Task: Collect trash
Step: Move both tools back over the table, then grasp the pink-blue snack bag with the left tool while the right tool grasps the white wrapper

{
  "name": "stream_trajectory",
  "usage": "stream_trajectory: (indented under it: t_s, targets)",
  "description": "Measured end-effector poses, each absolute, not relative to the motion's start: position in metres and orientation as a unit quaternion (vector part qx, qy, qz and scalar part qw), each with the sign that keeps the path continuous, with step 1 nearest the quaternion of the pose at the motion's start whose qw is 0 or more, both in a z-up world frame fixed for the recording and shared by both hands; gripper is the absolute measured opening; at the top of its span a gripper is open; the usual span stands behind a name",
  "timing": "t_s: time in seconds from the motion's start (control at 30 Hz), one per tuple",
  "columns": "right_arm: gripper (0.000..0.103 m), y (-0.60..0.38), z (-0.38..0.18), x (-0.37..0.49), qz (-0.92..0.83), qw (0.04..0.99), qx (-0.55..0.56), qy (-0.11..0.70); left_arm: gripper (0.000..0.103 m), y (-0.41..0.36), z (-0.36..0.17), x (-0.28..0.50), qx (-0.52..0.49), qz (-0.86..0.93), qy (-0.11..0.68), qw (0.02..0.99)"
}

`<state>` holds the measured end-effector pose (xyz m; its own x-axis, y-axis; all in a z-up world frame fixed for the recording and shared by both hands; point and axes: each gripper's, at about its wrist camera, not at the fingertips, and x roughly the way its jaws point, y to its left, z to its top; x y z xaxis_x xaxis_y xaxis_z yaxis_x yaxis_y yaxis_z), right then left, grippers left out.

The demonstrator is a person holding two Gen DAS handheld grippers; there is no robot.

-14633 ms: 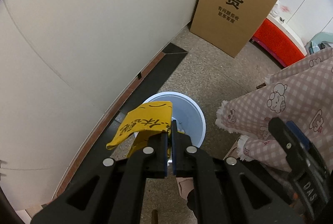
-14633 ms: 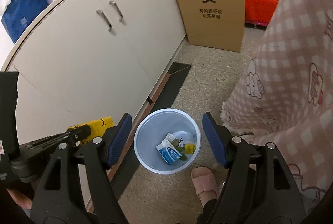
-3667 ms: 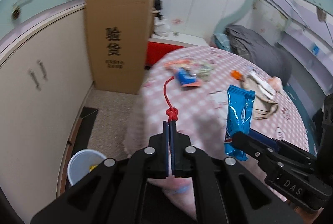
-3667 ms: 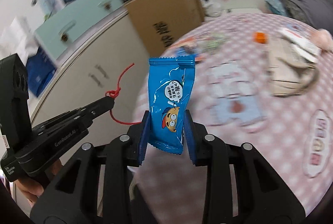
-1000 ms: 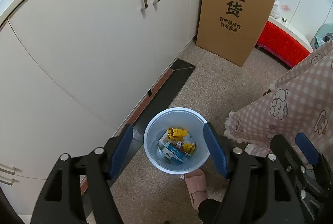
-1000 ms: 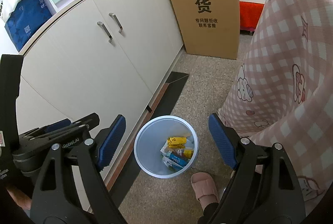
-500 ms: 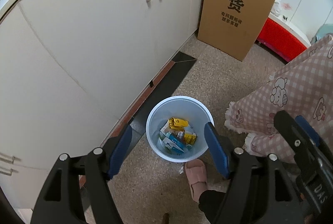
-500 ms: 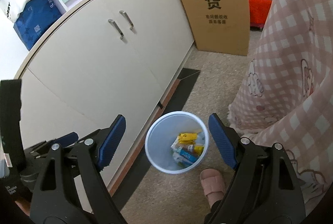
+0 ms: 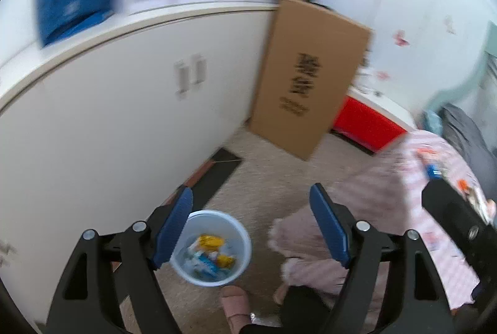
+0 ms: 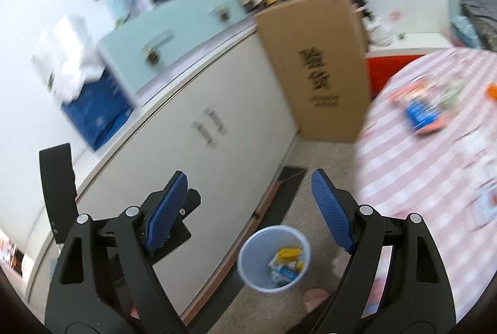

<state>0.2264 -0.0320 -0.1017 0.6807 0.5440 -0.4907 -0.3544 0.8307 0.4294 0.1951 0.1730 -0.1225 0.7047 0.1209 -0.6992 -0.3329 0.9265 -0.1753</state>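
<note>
white cabinet along the wall | cardboard box leaning on it | pink checked table, wrappers on top | pale bin on the floor beside the cabinet, trash inside | left gripper jaws opening, nothing between | right gripper wide, empty

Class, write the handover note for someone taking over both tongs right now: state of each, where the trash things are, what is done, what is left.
Left tongs: jaws opening, nothing between them.
Right tongs: open, empty.
Trash bin: on the floor beside the white cabinet, holding yellow and blue wrappers.
Done: several pieces are already binned.
Left: the table with the pink checked cloth carries more litter, including a blue packet and an orange piece. The frames are blurred, so the exact count is unclear.
</note>
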Motion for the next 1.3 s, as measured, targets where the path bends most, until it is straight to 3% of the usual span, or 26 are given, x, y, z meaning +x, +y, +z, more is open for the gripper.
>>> stream_trajectory:
  t_s: [0.2,0.5,0.6,0.7,0.87,0.93,1.03,1.3]
  targets:
    - [0.081,-0.124,-0.086,0.256,0.145,0.930,0.149,0.303,0.079,0.080,-0.098,0.250,-0.100,0.024,0.376,0.921]
    - [0.081,-0.219,-0.106,0.298,0.065,0.923,0.174,0.337,0.079,-0.038,-0.116,0.329,-0.055,-0.059,0.428,0.900]
    - [0.081,-0.235,-0.115,0.308,0.057,0.919,0.175,0.348,0.072,-0.054,-0.127,0.347,-0.048,-0.065,0.446,0.891]
    - [0.081,-0.237,-0.122,0.321,0.058,0.916,0.172,0.359,0.055,-0.064,-0.144,0.363,-0.041,-0.061,0.469,0.880]
    - [0.081,-0.227,-0.126,0.342,0.058,0.914,0.160,0.370,0.054,-0.069,-0.147,0.373,-0.041,-0.081,0.467,0.880]
    - [0.081,-0.223,-0.128,0.350,0.060,0.910,0.160,0.377,0.035,-0.072,-0.147,0.373,-0.016,-0.079,0.460,0.884]
    - [0.080,-0.217,-0.134,0.362,0.058,0.905,0.162,0.390,0.024,-0.069,-0.146,0.372,-0.022,-0.098,0.451,0.887]
    - [0.057,-0.190,-0.152,0.385,0.047,0.894,0.117,0.431,0.020,-0.034,-0.138,0.362,-0.037,-0.067,0.418,0.905]
